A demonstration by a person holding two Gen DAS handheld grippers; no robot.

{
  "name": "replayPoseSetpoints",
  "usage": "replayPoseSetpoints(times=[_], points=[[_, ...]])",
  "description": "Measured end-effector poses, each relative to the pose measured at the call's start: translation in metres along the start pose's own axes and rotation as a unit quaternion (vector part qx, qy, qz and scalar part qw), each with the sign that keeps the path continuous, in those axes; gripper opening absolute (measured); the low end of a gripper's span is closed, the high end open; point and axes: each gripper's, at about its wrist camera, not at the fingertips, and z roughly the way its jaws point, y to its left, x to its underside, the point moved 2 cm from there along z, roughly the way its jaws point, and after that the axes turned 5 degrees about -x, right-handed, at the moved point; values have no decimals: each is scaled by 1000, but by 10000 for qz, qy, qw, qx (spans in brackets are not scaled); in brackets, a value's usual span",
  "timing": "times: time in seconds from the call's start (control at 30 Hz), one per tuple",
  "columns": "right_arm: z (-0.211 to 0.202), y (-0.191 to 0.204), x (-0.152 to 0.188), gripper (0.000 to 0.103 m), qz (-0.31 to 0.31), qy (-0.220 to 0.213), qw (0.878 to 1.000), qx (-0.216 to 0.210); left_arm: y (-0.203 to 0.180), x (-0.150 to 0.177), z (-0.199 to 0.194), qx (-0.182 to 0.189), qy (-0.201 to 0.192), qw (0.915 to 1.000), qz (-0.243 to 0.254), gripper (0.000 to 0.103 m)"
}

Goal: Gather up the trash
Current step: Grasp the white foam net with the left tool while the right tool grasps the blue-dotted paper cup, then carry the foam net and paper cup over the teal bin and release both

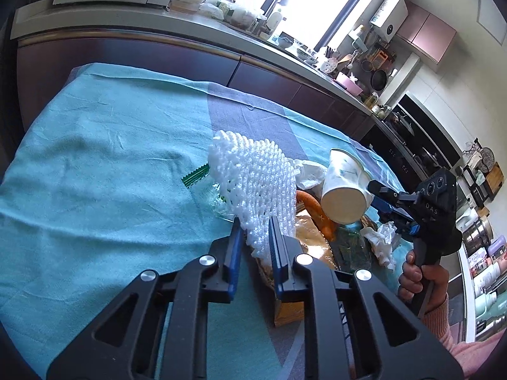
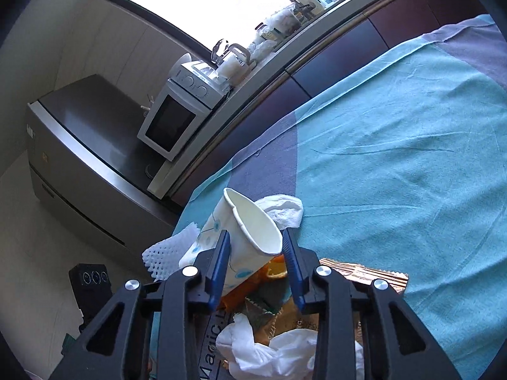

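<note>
My left gripper (image 1: 255,226) is shut on a white foam net sleeve (image 1: 256,183) and holds it above the table. My right gripper (image 2: 256,240) is shut on a white paper cup with blue print (image 2: 250,237), tilted, its mouth toward the camera; the cup also shows in the left wrist view (image 1: 343,190), with the right gripper (image 1: 377,190) at its side. Under both lies a trash pile: crumpled white tissues (image 2: 272,354), an orange peel (image 1: 320,213), a gold wrapper (image 2: 364,274) and a brown paper bag (image 1: 304,240). A green wrapper (image 1: 196,175) lies left of the pile.
A teal and grey cloth (image 1: 101,164) covers the table. Behind it runs a dark cabinet with a cluttered counter (image 1: 221,22) and a microwave (image 2: 171,120). A steel fridge (image 2: 82,164) stands at the left in the right wrist view.
</note>
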Motion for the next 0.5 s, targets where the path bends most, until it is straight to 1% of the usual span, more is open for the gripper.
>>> replayPoseSetpoints(times=[0.07,0.17,0.33,0.4,0.5], points=[[2,6,0,32,-133,12,9999,2,0,-1,-5,-27,-62,10000,32,13],[2,15,0,31,-254,-7,9997,-32,2,-2,-12,-17,-119,9999,40,11],[3,26,0,30,-332,-7,9993,-193,9,-4,-28,-35,-277,9996,-7,10],[4,32,0,28,-378,5,9990,-251,12,-5,-37,-34,-363,9993,-23,10],[7,41,1,28,-460,34,9985,-307,16,-6,-49,-88,-474,9988,-40,10]])
